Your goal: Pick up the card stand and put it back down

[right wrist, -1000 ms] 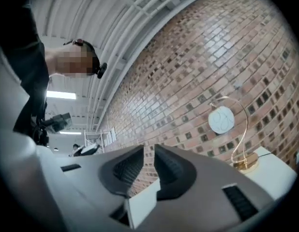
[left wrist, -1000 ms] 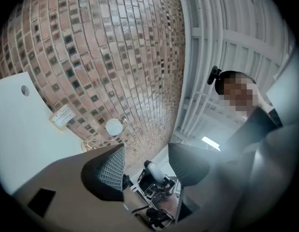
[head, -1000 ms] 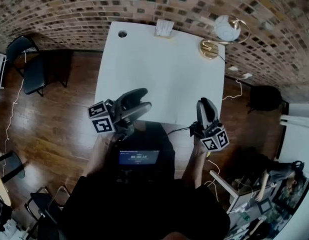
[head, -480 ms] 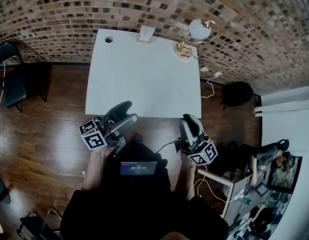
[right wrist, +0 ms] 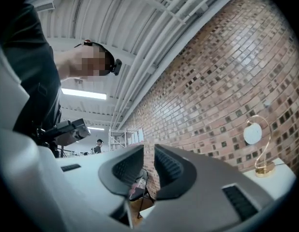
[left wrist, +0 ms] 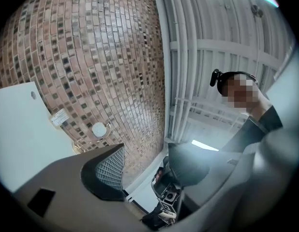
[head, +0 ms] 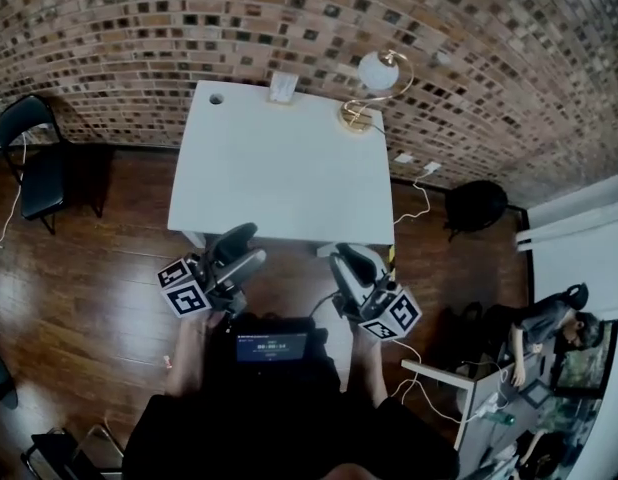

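1. The card stand [head: 283, 87] sits upright at the far edge of the white table [head: 279, 183], close against the brick wall [head: 139, 28]. Nothing touches it.
2. The left gripper [head: 251, 244] hangs just short of the table's near edge. Its jaws stand a little apart, with nothing between them.
3. The right gripper [head: 341, 260] is level with it on the other side. Its jaws are drawn almost together and it too is empty.
4. From the left gripper, the card stand lies straight ahead across the full depth of the table and a touch to its right. In the left gripper view it shows as a small white card beside the lamp [left wrist: 98, 129].
5. From the right gripper, it lies ahead and further off to the left. The right gripper view shows the lamp but not the stand.
6. By that offset the left gripper looks slightly the nearer, though both are well apart from the stand.
7. The stand's broad face seems to run along the far edge, but it is too small to be sure. If so, a gripper coming straight forward would probably need its jaws turned to close front to back across the thin stand.
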A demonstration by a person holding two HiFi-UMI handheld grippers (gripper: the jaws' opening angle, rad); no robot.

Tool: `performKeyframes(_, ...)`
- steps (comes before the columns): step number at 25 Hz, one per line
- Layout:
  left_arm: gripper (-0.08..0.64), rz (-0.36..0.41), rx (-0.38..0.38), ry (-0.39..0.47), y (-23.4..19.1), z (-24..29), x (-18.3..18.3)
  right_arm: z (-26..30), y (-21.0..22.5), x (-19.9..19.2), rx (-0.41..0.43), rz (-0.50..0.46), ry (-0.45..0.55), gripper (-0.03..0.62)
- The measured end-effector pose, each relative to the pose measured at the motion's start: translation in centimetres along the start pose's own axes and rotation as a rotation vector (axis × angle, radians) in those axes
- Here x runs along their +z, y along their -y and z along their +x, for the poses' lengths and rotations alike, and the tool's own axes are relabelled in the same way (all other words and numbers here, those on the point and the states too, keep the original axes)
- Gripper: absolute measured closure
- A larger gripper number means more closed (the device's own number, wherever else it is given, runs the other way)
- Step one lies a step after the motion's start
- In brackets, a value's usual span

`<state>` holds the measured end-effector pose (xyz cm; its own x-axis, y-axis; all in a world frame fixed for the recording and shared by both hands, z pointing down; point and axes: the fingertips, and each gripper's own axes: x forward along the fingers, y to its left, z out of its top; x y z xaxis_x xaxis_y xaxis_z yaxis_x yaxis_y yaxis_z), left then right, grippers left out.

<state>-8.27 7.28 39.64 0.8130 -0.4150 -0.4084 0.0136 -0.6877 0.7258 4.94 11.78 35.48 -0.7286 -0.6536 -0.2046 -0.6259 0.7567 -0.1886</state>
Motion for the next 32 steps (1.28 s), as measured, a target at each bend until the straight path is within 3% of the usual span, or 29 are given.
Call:
performKeyframes(4,0.290,0.029,0.049,0.003,4.0,-0.5,-3.7,-4.4,-2.0,0.5,0.050,0.027,0.012,0.508)
performKeyframes(9,0.291,0.061,0.175,0.030,7.7,-3.3,-7.6,-7.7,-4.6,-0.4,0.159,0.102,0.012,0.507)
performKeyframes(15,0.291,0.093,0.230,0.066,11.0,-7.2,-9.3,-8.0,-8.9,-1.5,0.267,0.093,-0.009,0.508)
performKeyframes(22,0.290,0.107,0.124,0.040,14.0,-9.5,-8.0,-7.9,-14.8,-1.3,0.249,0.044,-0.018,0.506)
performKeyframes(28,0.291,0.061,0.045,-0.004,16.0,-14.2,-7.5,-7.0,-21.3,-3.3,0.151,0.110,-0.037,0.506)
performKeyframes(32,0.290,0.001,0.002,-0.023,16.0,-17.3,-8.1,-6.1,-25.7,-4.2,0.095,0.068,-0.051,0.507)
